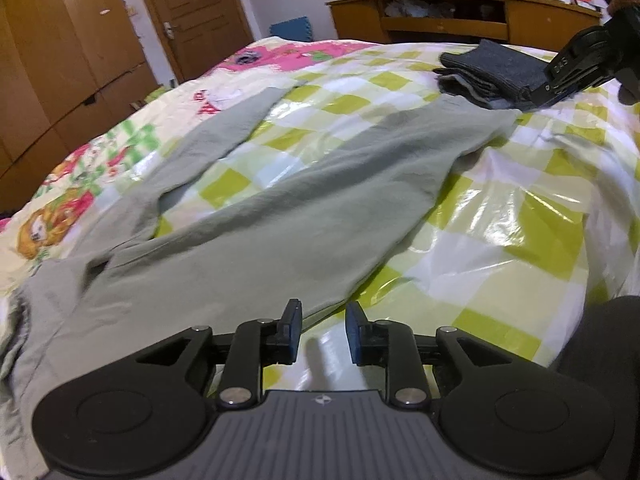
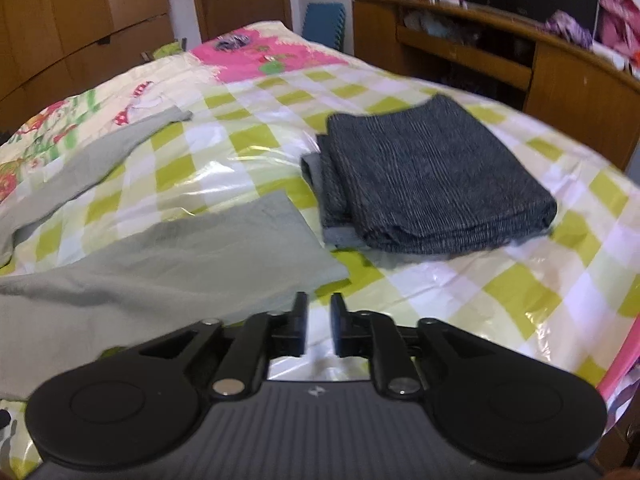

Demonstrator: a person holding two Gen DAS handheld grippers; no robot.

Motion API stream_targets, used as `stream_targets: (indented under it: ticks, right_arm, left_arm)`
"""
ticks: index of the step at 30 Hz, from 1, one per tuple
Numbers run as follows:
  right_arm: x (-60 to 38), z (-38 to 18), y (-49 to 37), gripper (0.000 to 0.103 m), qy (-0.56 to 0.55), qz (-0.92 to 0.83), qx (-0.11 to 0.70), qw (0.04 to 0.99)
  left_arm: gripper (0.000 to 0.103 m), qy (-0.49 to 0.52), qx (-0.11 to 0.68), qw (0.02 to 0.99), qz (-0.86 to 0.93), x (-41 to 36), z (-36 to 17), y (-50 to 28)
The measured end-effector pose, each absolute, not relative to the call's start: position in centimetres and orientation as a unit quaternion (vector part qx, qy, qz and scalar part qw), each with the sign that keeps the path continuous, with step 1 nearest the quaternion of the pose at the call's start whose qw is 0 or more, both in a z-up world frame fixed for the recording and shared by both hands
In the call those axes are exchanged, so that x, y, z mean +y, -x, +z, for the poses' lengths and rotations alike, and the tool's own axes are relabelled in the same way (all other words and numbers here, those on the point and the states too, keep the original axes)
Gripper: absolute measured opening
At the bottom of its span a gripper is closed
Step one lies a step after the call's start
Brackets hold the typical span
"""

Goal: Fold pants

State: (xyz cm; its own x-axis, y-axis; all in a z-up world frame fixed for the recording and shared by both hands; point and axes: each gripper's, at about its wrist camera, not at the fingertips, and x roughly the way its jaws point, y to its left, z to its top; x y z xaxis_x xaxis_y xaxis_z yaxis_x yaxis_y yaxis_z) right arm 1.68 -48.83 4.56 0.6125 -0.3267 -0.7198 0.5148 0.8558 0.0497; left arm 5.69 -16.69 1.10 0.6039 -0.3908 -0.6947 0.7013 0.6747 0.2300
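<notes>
Pale green pants (image 1: 248,216) lie spread flat on the bed, legs apart and running toward the far side, waist at the near left. My left gripper (image 1: 323,332) is open and empty, just above the near edge of the pants' right leg. My right gripper (image 2: 319,326) is slightly open and empty, hovering by the hem of the nearer leg (image 2: 224,252). The right gripper also shows in the left wrist view (image 1: 560,76), at the far right near the leg's end.
A folded dark grey garment (image 2: 436,184) lies on the green-and-white checked plastic sheet (image 2: 500,280) beyond the right gripper. A floral quilt (image 1: 80,184) covers the bed's left. A wooden desk (image 2: 560,64) stands behind, wardrobes (image 1: 52,60) at left.
</notes>
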Motion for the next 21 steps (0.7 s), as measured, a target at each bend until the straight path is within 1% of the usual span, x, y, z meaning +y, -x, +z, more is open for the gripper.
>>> stream_targets:
  ticks: [4,7,8,15,17,21]
  right_arm:
    - [-45.8,5.9,-2.0,0.024,-0.082,-0.221,0.362,0.902]
    - [-43.0,6.6,-2.9,0.032,-0.074,-0.182,0.359,0.912]
    - [-41.9,6.7,-3.4,0.033,-0.067,-0.168,0.362,0.915]
    - [-31.7,6.1,-8.7,0.035,-0.011,-0.045,0.377,0.925]
    - [-28.4,5.5,-10.2,0.039,0.006,-0.005,0.381,0.925]
    - [-21.6,3.7,-13.2,0.039,0.036,0.073,0.389,0.917]
  left_arm:
    - [0.046,-0.237,0.309,0.874,-0.291,-14.0,1.6,-5.8]
    - [0.049,-0.228,0.308,0.885,-0.264,-11.5,1.6,-6.3]
    - [0.050,-0.225,0.310,0.889,-0.252,-10.5,1.6,-6.6]
    - [0.052,-0.198,0.326,0.913,-0.148,-2.0,0.6,-10.0]
    - [0.052,-0.192,0.333,0.916,-0.118,0.3,0.1,-11.2]
    - [0.052,-0.168,0.346,0.921,-0.065,4.7,-0.8,-13.7]
